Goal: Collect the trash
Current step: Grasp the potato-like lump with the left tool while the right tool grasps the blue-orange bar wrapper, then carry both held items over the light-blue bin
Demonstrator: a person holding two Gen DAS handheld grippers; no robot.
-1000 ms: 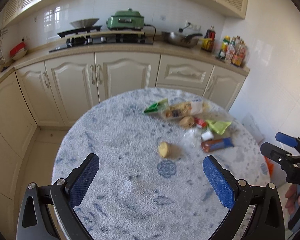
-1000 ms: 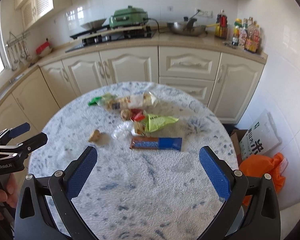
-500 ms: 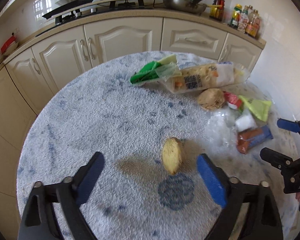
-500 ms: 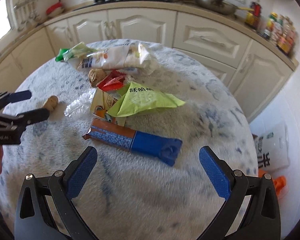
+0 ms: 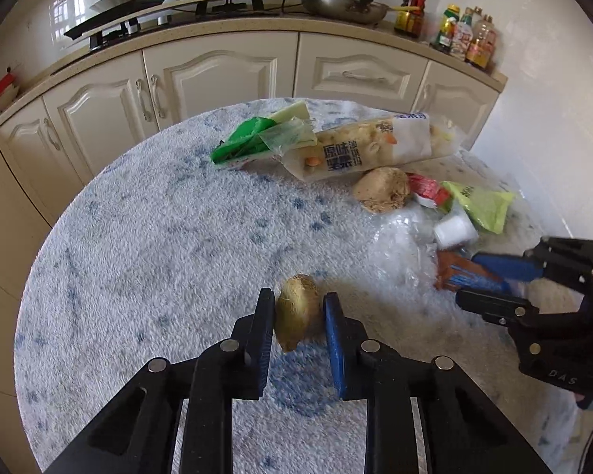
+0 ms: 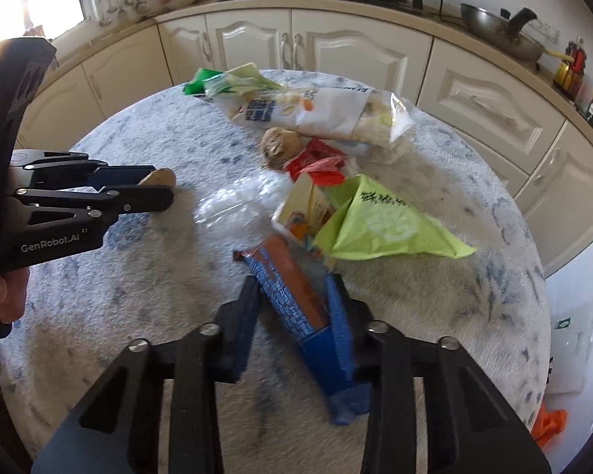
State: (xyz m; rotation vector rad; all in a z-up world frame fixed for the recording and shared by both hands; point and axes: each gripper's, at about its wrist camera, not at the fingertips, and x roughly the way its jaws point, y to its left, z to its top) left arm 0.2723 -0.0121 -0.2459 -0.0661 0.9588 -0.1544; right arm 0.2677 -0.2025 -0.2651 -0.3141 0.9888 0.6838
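My left gripper (image 5: 298, 308) is shut on a yellowish piece of ginger (image 5: 294, 318) that rests on the round table (image 5: 158, 245); it also shows in the right wrist view (image 6: 160, 177). My right gripper (image 6: 294, 296) is shut on a brown and blue snack wrapper (image 6: 296, 300), seen in the left wrist view (image 5: 460, 274) too. Beyond lie a second ginger lump (image 6: 280, 146), a red wrapper (image 6: 316, 160), a lime-green bag (image 6: 379, 223), a small carton (image 6: 304, 207), clear plastic (image 6: 237, 205), a long white snack bag (image 6: 316, 112) and a green bag (image 6: 217, 79).
The table wears a white and blue fuzzy cloth. Cream kitchen cabinets (image 5: 217, 75) curve behind it, with a stove, a wok (image 5: 344, 2) and bottles (image 5: 460, 35) on the counter. An orange bag (image 6: 549, 422) lies on the floor at the right.
Both grippers moved forward and down and closed: the left onto the ginger piece, the right onto the brown and blue wrapper. Both were wide open before.
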